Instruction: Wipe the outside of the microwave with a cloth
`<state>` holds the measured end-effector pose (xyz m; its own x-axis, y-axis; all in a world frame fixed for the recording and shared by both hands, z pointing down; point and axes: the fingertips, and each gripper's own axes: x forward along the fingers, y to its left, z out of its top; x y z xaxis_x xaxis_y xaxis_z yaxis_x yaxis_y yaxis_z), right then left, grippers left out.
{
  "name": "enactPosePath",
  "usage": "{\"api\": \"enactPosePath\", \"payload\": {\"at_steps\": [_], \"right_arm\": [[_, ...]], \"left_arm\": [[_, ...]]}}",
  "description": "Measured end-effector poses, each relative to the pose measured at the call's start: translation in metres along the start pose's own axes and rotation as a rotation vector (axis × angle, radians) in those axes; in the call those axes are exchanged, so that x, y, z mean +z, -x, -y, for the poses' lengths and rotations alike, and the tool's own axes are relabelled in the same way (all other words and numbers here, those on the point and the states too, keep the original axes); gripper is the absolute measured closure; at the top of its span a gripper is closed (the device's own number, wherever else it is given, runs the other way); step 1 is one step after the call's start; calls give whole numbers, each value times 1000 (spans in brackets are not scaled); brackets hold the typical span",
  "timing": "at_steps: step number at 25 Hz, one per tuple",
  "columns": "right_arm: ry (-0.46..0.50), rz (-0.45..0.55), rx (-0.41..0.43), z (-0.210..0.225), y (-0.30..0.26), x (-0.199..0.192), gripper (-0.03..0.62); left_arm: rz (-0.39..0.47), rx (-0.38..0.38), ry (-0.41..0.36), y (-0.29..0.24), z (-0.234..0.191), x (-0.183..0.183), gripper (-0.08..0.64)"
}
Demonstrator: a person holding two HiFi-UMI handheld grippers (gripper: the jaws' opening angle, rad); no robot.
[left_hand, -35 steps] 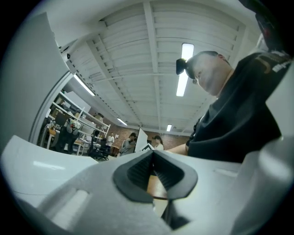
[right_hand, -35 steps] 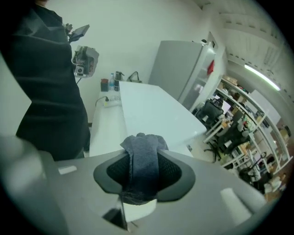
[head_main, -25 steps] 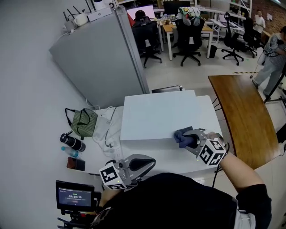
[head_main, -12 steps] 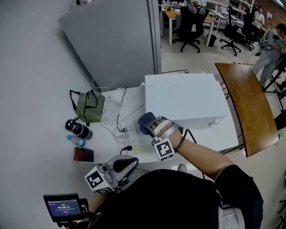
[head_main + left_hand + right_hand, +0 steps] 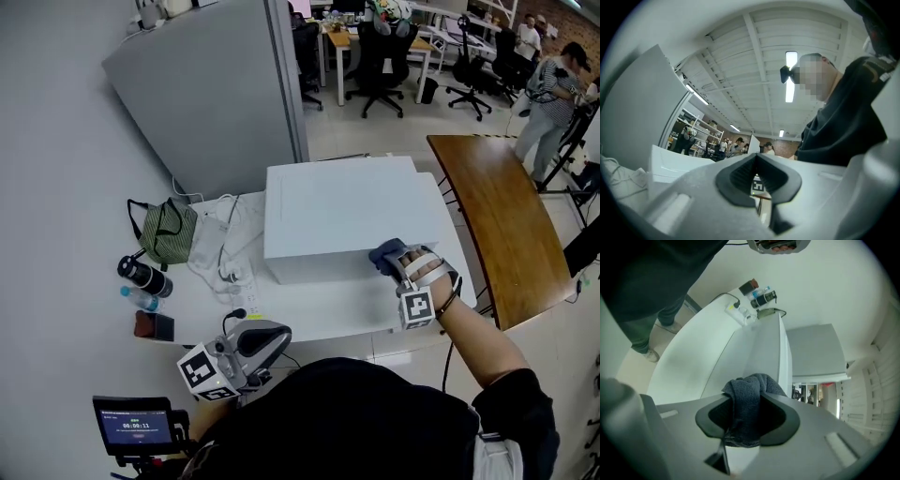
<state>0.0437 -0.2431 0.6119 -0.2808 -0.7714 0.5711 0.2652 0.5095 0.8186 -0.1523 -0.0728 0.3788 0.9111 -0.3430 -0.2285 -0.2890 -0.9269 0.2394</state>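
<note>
Rightward along the front of the microwave [image 5: 342, 211], mid-frame on the table [image 5: 309, 314], the right hand-held gripper [image 5: 392, 262] is dragging its clamped cloth [image 5: 382, 251] to the lower-right corner. Wiping is seemingly running partway, with the sides remaining. The left hand-held gripper [image 5: 279, 335], closed and empty, is idling lower left.

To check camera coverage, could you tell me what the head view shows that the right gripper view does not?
Only the head view: the wooden table, office chairs and a small screen. Only the right gripper view: the right gripper's jaws shut on the dark cloth, close up. Both: the white microwave, the cloth at its front, and the black bottle.
</note>
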Motion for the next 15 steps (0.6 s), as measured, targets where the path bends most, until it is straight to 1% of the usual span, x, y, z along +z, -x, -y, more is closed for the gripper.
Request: {"api": "enactPosePath", "payload": {"at_steps": [2, 4, 5, 6, 7, 8, 9, 10, 11, 13, 14, 15], "right_arm": [[-8, -49, 6, -12, 18, -59, 459], [-41, -70, 3, -24, 36, -106, 462], [-73, -78, 7, -31, 42, -125, 462], [-125, -78, 19, -37, 47, -138, 462], [-206, -62, 39, -41, 51, -144, 460], [-321, -20, 64, -41, 54, -140, 460], [-469, 54, 95, -37, 55, -124, 461], [-648, 155, 138, -31, 55, -98, 461], [-848, 271, 198, -25, 51, -64, 462], [-1235, 485, 362, -17, 33, 16, 460], [-1390, 561, 447, -14, 19, 56, 461], [-1513, 610, 518, -10, 4, 94, 460]], "left_arm": [[11, -20, 25, -32, 16, -7, 555], [6, -30, 43, -62, 35, -19, 555], [-1, -28, 47, -72, 43, -25, 555], [-8, -23, 48, -79, 49, -29, 555], [-14, -14, 49, -81, 54, -31, 555], [-18, -2, 49, -80, 56, -33, 555], [-18, 13, 50, -75, 57, -33, 555], [-16, 28, 51, -69, 56, -33, 555], [-11, 40, 52, -61, 56, -33, 555], [8, 57, 56, -40, 55, -29, 555], [18, 63, 57, -28, 54, -26, 555], [25, 69, 56, -13, 54, -22, 555]]}}
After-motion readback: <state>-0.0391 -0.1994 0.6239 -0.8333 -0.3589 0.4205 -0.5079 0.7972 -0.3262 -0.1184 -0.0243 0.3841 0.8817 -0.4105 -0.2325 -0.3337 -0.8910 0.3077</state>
